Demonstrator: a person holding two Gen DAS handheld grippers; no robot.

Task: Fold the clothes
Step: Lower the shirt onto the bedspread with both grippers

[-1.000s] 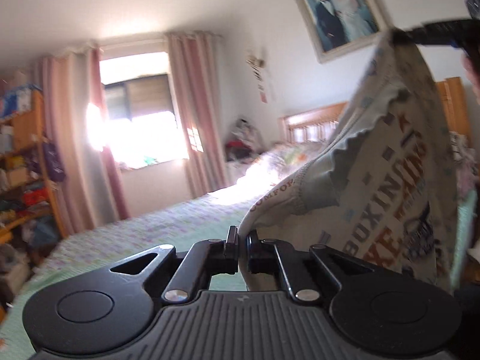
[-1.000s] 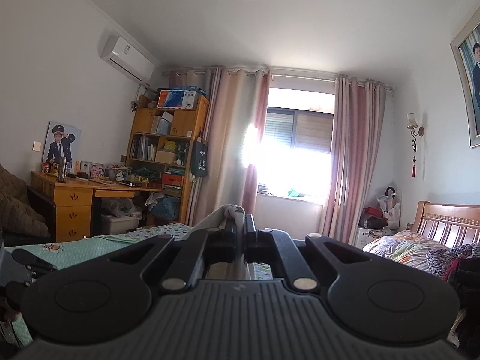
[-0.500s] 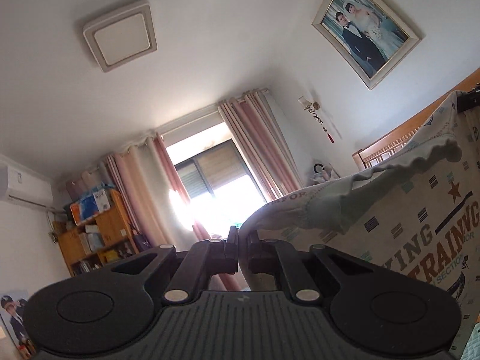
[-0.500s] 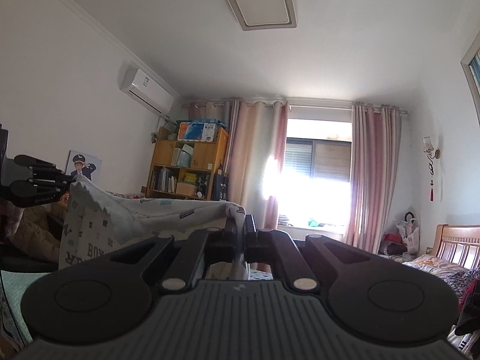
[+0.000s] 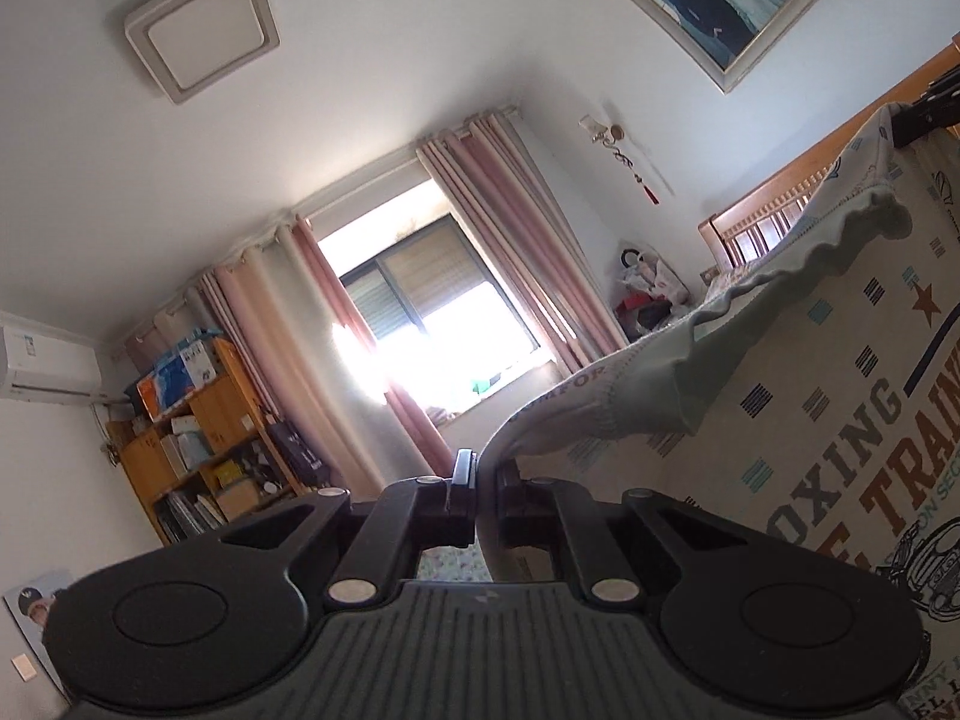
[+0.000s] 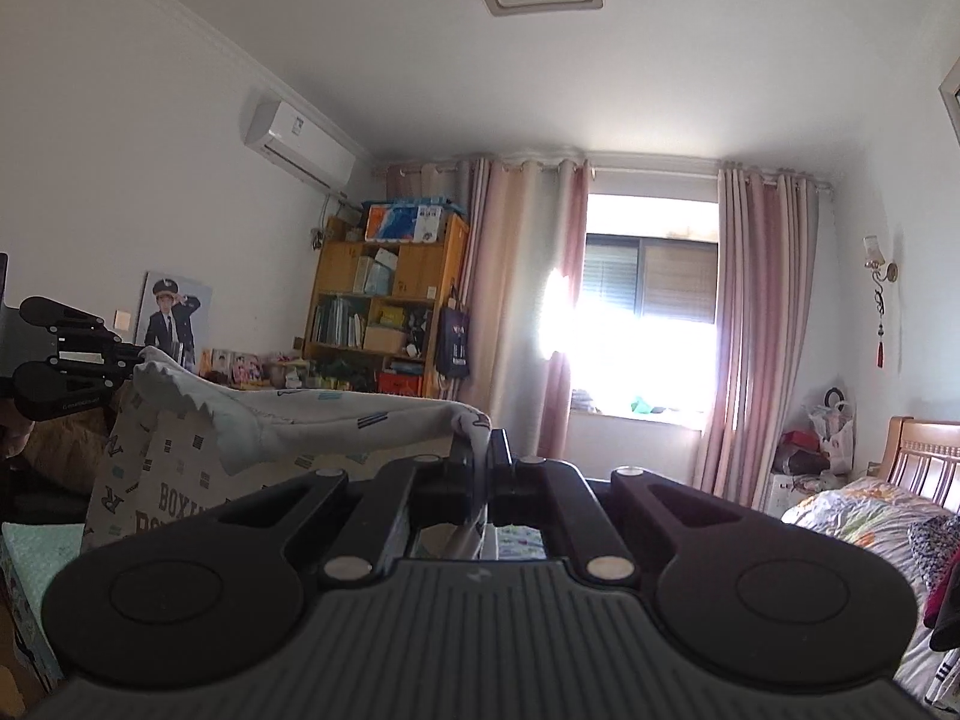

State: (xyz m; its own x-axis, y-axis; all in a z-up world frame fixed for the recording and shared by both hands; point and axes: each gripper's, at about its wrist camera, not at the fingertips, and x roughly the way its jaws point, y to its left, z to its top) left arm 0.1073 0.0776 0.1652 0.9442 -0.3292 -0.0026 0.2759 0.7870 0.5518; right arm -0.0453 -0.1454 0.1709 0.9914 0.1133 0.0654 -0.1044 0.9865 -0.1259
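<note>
Both grippers are pinching the printed T-shirt point(image 5: 840, 360) at its top edge — left gripper point(image 5: 486, 483) and right gripper point(image 6: 483, 468) clamped narrow on cloth — holding it spread in the air above the bed point(image 6: 864, 510). Next, probably, laying it flat without slack.

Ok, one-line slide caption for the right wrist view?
Right gripper and left gripper hold the printed garment stretched between them, off the bed.

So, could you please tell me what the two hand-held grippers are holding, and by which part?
Both pinch one printed garment by its top edge: the left hand-held gripper at one end, the right hand-held gripper at the other.
</note>
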